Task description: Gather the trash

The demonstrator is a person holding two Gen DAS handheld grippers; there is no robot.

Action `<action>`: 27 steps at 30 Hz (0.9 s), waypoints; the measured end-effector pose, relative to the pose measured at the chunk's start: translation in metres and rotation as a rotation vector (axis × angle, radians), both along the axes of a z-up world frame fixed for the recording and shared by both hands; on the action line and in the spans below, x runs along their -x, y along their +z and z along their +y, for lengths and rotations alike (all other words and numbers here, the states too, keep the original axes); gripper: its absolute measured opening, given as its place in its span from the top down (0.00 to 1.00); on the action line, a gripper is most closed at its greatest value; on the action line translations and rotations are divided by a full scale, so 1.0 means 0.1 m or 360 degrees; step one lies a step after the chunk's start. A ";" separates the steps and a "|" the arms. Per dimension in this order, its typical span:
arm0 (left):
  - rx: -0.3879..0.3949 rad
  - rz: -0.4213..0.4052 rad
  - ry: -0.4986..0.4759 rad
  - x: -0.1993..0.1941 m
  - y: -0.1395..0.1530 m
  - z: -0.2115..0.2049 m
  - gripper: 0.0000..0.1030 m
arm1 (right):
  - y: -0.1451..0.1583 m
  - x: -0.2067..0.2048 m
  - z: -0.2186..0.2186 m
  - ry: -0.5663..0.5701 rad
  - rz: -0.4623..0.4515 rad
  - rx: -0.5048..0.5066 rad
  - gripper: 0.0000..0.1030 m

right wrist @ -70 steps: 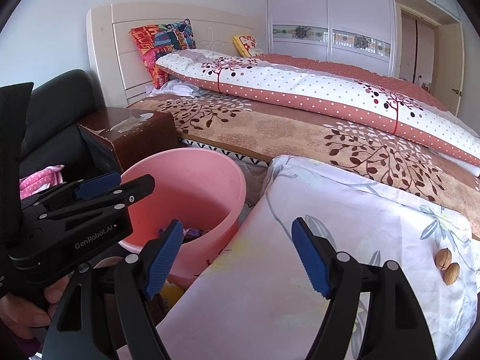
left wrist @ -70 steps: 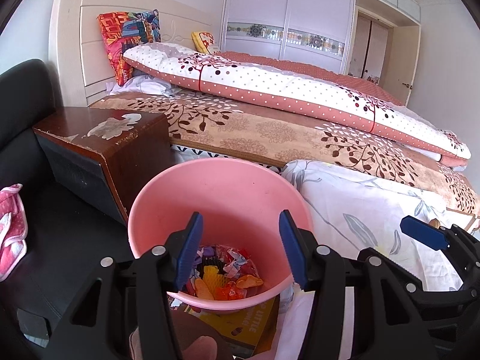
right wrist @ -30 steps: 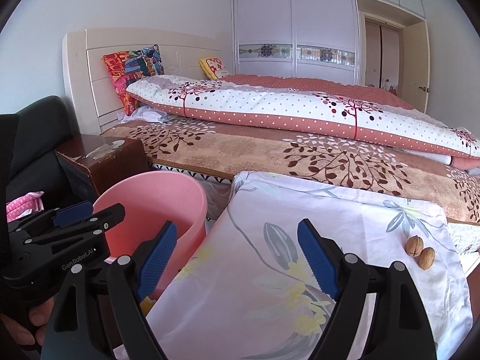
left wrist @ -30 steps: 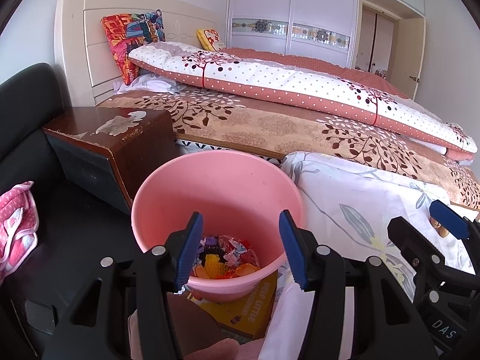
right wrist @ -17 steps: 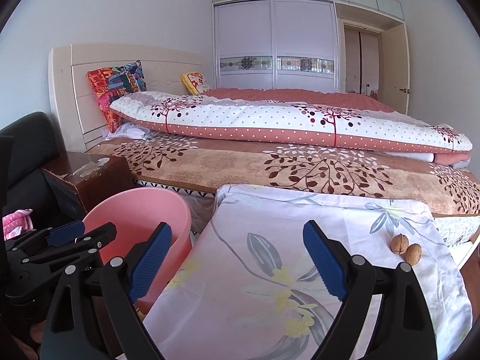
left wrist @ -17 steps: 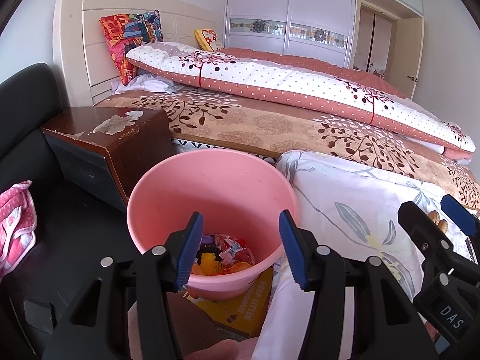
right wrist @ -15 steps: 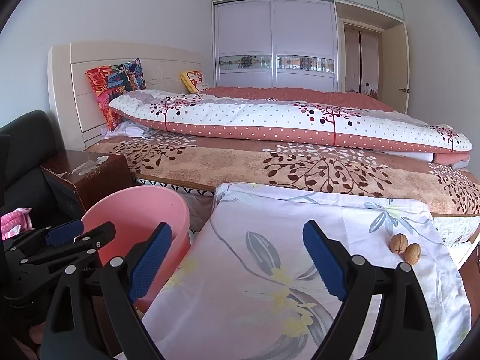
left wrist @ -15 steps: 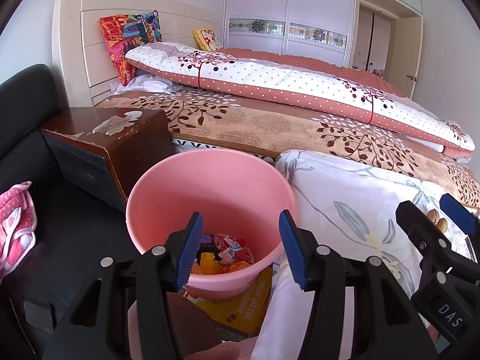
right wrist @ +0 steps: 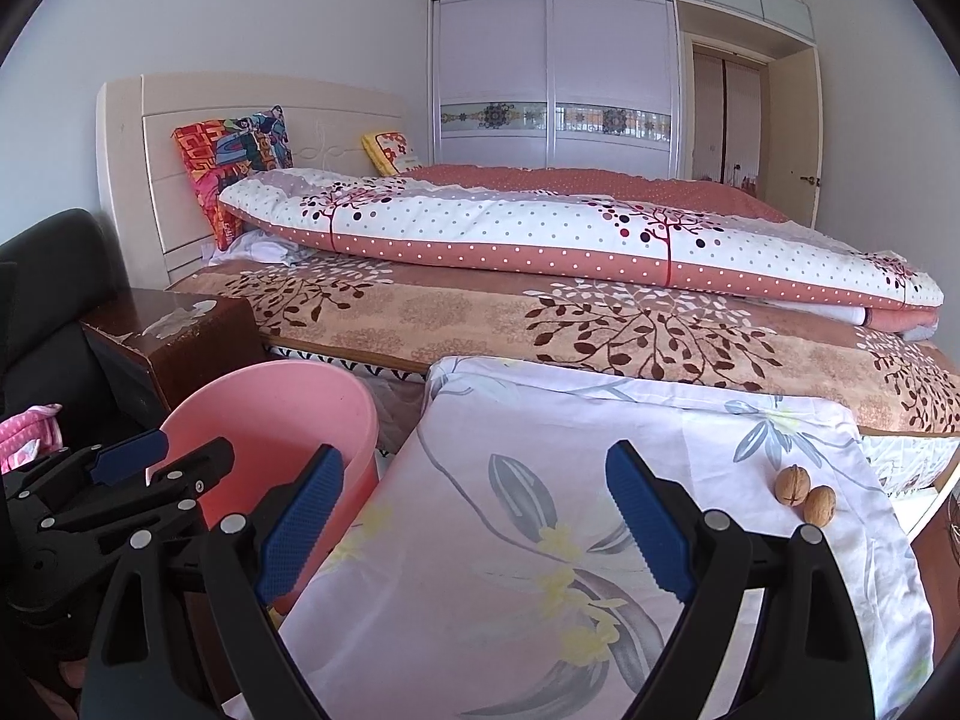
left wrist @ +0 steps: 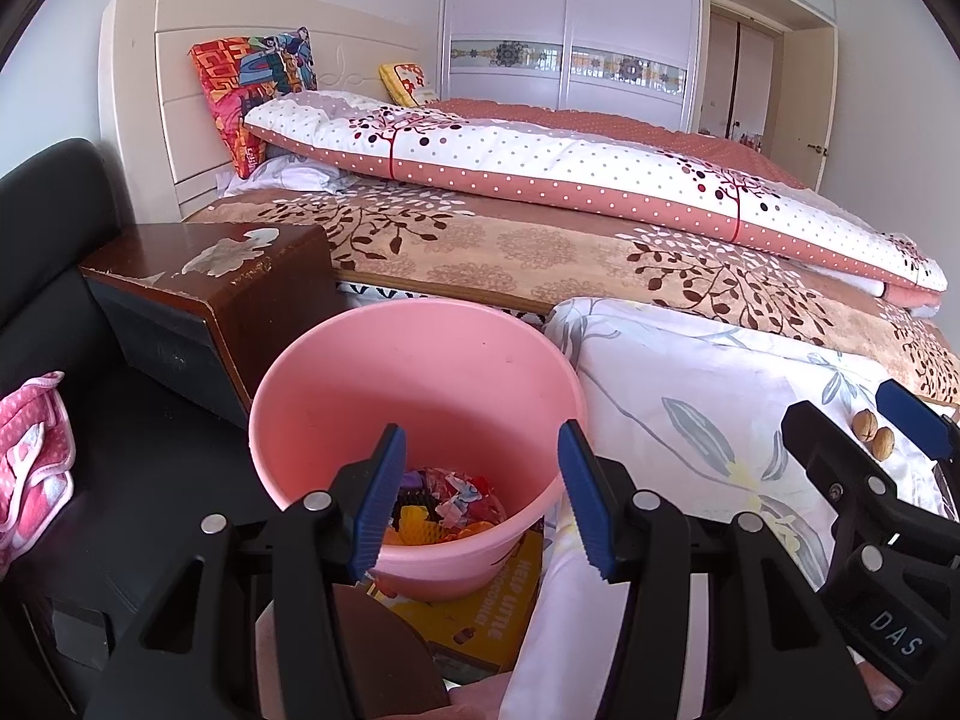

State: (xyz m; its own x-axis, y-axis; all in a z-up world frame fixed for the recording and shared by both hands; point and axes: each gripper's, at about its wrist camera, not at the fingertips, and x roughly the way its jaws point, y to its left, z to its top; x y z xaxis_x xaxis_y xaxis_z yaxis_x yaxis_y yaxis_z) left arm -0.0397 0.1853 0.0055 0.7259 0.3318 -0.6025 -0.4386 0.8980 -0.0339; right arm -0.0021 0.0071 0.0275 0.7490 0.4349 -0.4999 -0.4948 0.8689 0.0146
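Note:
A pink bucket (left wrist: 414,372) stands on the floor beside the bed, with colourful wrappers and scraps (left wrist: 447,501) at its bottom. My left gripper (left wrist: 480,498) hovers open just over the bucket's near rim, nothing between its blue pads. My right gripper (right wrist: 474,516) is open wide above a floral sheet (right wrist: 540,480) and holds nothing. Two walnuts (right wrist: 804,495) lie on that sheet to the right of the right gripper; the left wrist view shows the walnuts (left wrist: 873,433) too. The bucket (right wrist: 282,414) sits to the right gripper's left.
A dark wooden nightstand (left wrist: 204,294) stands behind the bucket, and a black seat (left wrist: 54,222) with a pink cloth (left wrist: 30,456) is on the left. A yellow box (left wrist: 480,606) lies under the bucket. The bed with its folded quilt (right wrist: 570,234) fills the background.
The right gripper's view has lifted and swung right, away from the bucket and over the floral sheet, and its jaws have widened slightly. The left gripper has stayed over the bucket.

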 end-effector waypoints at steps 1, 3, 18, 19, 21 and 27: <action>-0.0002 0.0001 0.0000 0.00 0.00 0.00 0.48 | 0.00 0.01 0.00 0.0008 0.0001 -0.0001 0.15; -0.0001 0.0001 0.0000 0.00 0.00 0.00 0.49 | 0.00 0.02 0.01 0.0026 -0.0001 0.0002 0.15; 0.0008 0.0025 -0.0008 -0.01 -0.05 0.01 0.48 | -0.04 0.03 0.02 0.0017 -0.0013 0.0015 0.16; 0.0006 0.0026 -0.0010 -0.01 -0.05 0.00 0.49 | -0.04 0.03 0.01 0.0017 -0.0011 0.0013 0.16; 0.0004 0.0028 -0.0011 -0.02 -0.06 0.00 0.49 | -0.04 0.03 0.01 0.0018 -0.0009 0.0011 0.16; 0.0004 0.0026 -0.0013 -0.02 -0.06 -0.01 0.49 | -0.03 0.07 0.02 0.0039 -0.0026 -0.0001 0.16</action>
